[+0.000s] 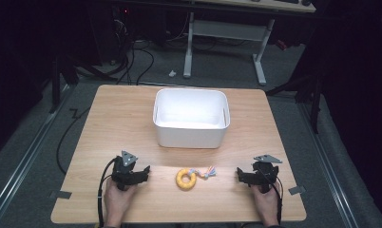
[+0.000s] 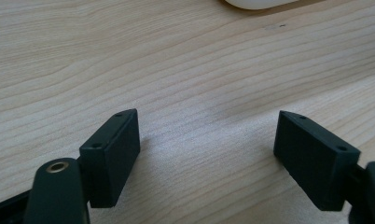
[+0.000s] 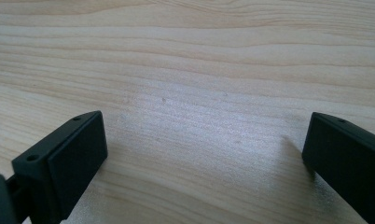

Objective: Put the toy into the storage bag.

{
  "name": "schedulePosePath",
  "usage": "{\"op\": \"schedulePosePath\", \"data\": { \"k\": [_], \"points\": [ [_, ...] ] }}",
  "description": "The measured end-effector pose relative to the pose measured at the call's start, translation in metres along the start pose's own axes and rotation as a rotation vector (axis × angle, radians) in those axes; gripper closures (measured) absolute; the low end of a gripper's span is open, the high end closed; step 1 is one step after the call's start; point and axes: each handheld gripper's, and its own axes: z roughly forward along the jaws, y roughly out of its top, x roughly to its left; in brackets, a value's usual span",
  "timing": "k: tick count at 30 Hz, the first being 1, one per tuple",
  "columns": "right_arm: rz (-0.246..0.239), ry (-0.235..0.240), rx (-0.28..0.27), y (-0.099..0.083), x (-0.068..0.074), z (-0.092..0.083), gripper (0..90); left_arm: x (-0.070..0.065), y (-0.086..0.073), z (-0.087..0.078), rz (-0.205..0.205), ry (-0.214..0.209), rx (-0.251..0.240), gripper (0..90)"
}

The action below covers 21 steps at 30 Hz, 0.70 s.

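Note:
A yellow ring toy [image 1: 186,179] with a small pastel knotted rope tail [image 1: 207,172] lies on the wooden table [image 1: 132,123] near its front edge. My left gripper [image 1: 130,172] rests on the table to the left of the toy, held in a hand, jaws wide apart over bare wood [image 2: 206,140]. My right gripper [image 1: 255,176] rests to the right of the toy, also held in a hand, and its jaws stand wide with only wood grain between them [image 3: 204,140]. Neither gripper touches the toy.
A white rectangular bin [image 1: 191,118] stands empty at the middle of the table, beyond the toy; its rim [image 2: 258,3] peeks in at the top of the left gripper view. Behind the table are a desk frame [image 1: 224,33] and cables on a grey floor.

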Motion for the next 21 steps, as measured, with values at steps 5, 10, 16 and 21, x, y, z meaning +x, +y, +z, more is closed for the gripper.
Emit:
{"op": "schedulePosePath", "data": {
  "k": [5, 10, 16, 21],
  "points": [
    [0.005, -0.003, 0.000, -0.0001, 0.0007, -0.0002, 0.0, -0.0005, 0.0000, 0.0003, -0.002, 0.001, -0.001, 22.3],
    [0.007, -0.006, -0.003, -0.0002, 0.0013, -0.0001, 0.2, -0.0003, 0.0001, 0.0003, -0.002, 0.000, -0.001, 22.2],
    [0.011, -0.010, -0.004, 0.0000, 0.0019, 0.0001, 0.2, 0.0001, 0.0002, 0.0003, 0.000, -0.004, 0.000, 22.0],
    [0.011, -0.010, -0.004, 0.0000, 0.0020, 0.0002, 0.2, 0.0003, 0.0002, 0.0002, 0.004, -0.007, 0.002, 21.5]
  ]
}}
